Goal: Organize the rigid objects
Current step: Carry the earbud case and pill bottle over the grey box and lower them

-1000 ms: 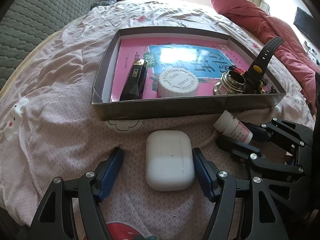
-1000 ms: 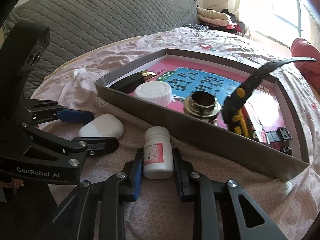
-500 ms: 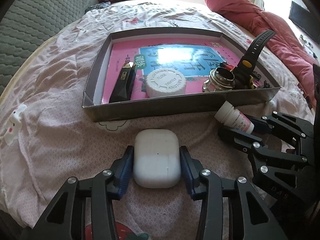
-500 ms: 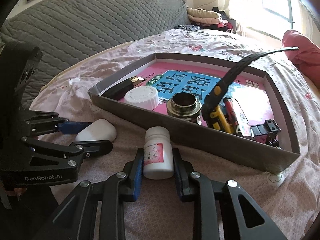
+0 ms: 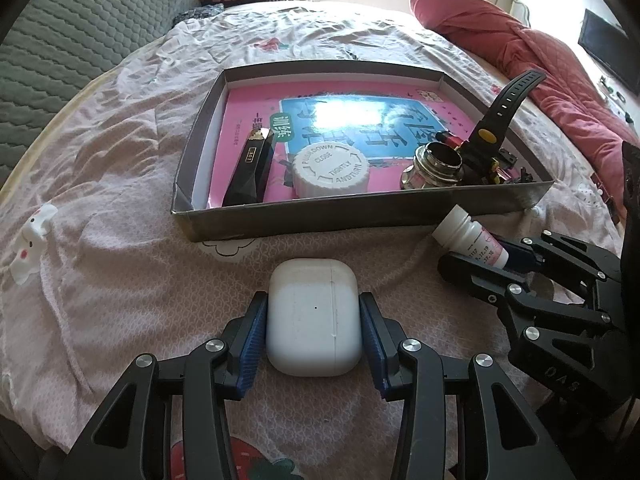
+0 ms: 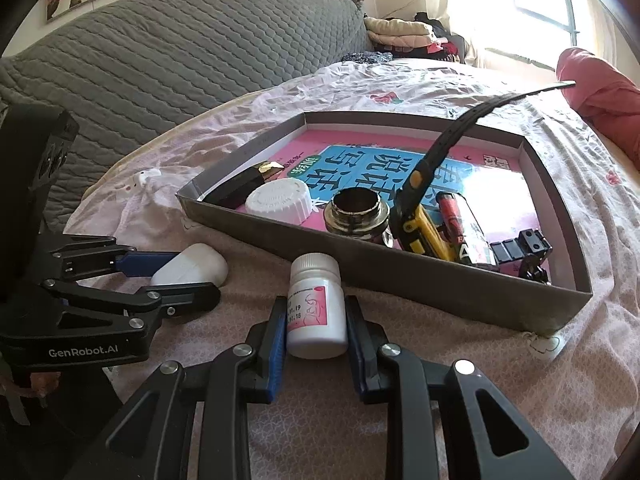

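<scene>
My left gripper (image 5: 314,322) is shut on a white earbud case (image 5: 313,316), its blue pads pressed against both sides; the case rests on the pink bedsheet. My right gripper (image 6: 316,326) is shut on a small white pill bottle (image 6: 316,308) with a pink label. In the left wrist view the same pill bottle (image 5: 470,238) shows at the right. The earbud case (image 6: 192,266) appears at the left of the right wrist view. Just beyond both stands a shallow grey box (image 5: 320,216) lined with a pink book.
In the box lie a black and gold bar (image 5: 250,172), a white cap (image 5: 330,172), a metal ring (image 5: 434,168), a black watch strap (image 5: 508,96) and small black parts (image 6: 524,246). A white rabbit toy (image 5: 30,240) lies left. A grey quilted headboard (image 6: 160,52) and red blanket (image 5: 520,52) border the bed.
The left gripper's jaws closed from wide apart onto the earbud case, and the view drew back a little from the box. The right gripper kept its hold on the pill bottle.
</scene>
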`<state>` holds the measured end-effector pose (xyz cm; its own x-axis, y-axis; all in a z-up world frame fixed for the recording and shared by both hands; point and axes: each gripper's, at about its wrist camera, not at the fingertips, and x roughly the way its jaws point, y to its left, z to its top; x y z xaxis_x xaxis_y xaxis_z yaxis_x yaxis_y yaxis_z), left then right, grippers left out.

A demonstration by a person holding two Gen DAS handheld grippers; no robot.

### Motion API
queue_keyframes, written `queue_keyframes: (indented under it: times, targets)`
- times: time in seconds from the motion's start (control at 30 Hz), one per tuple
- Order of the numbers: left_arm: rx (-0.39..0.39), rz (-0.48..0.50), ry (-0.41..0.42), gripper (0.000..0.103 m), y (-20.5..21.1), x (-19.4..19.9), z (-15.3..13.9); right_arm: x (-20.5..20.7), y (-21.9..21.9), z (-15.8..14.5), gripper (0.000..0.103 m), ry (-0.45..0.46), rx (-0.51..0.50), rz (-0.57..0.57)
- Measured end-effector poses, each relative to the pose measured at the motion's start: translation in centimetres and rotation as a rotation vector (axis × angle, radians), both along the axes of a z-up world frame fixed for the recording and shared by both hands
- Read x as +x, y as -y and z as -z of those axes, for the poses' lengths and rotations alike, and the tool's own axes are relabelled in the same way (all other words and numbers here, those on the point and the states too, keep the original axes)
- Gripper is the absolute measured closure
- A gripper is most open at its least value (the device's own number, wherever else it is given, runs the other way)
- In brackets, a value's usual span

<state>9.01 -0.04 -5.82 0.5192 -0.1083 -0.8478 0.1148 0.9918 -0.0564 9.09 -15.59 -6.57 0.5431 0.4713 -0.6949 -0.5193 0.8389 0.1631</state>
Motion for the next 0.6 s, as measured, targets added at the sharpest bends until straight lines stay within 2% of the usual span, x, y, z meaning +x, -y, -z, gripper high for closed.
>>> queue_keyframes:
  times: [0.6]
  targets:
    - [-0.031, -0.016, 0.083, 0.057, -0.4, -1.2, -3.8, -1.9, 1.3, -3.3, 0.076, 0.09, 0.085, 0.047]
